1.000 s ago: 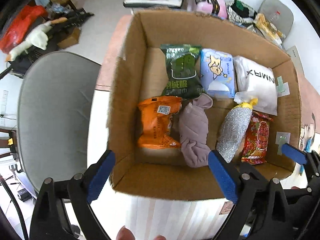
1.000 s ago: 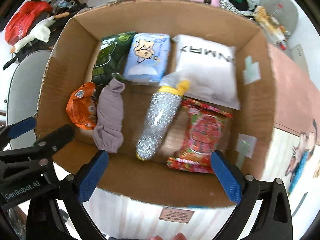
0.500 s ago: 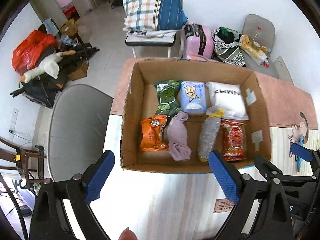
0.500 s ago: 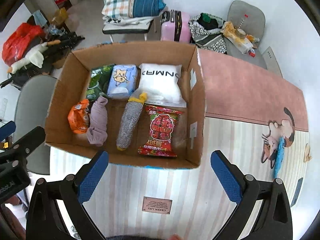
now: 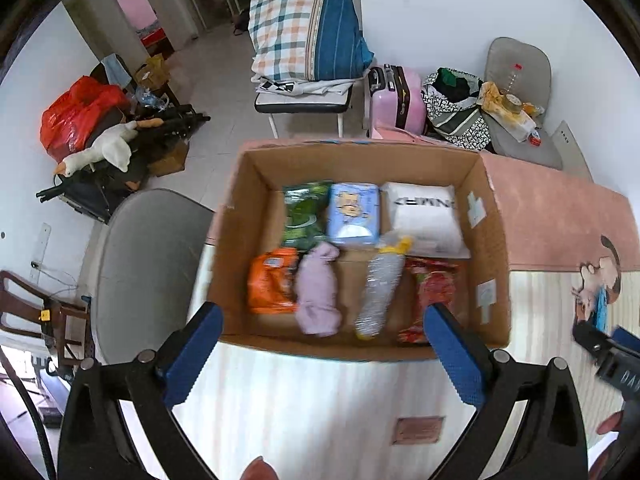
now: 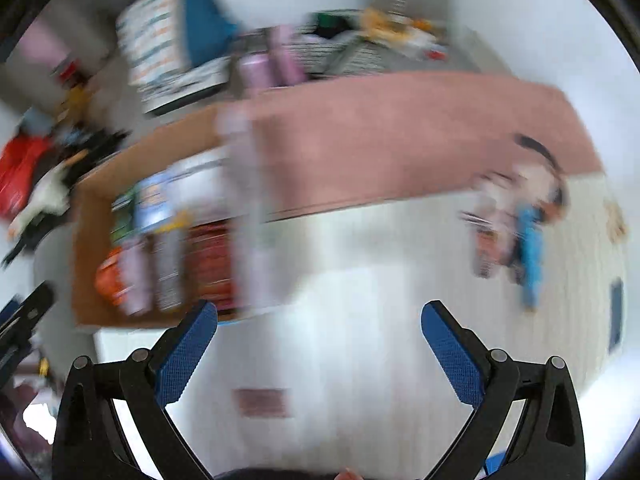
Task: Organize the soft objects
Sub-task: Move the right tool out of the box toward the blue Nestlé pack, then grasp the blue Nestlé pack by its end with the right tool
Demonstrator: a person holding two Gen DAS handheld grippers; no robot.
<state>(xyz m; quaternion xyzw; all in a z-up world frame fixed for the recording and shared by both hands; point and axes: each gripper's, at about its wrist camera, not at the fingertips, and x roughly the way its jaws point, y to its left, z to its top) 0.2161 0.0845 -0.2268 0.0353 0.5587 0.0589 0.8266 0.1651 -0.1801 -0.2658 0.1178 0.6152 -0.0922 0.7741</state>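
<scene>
- Illumination: bright, even, diffuse daylight; white wall (image 5: pixel 440 32) near overexposed; shadows soft and faint.
- Left wrist view: mostly sharp; slight motion blur on contents of cardboard box (image 5: pixel 256 184).
- Right wrist view: heavy motion smear throughout; only gripper fingers (image 6: pixel 188 356) crisp.
- Both views: strong fisheye curvature, black vignette at the corners.

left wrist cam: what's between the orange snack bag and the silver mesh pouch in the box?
A rolled mauve cloth lies between the orange snack bag and the silver mesh pouch, against the bag; seen clearly in the left wrist view.
</scene>
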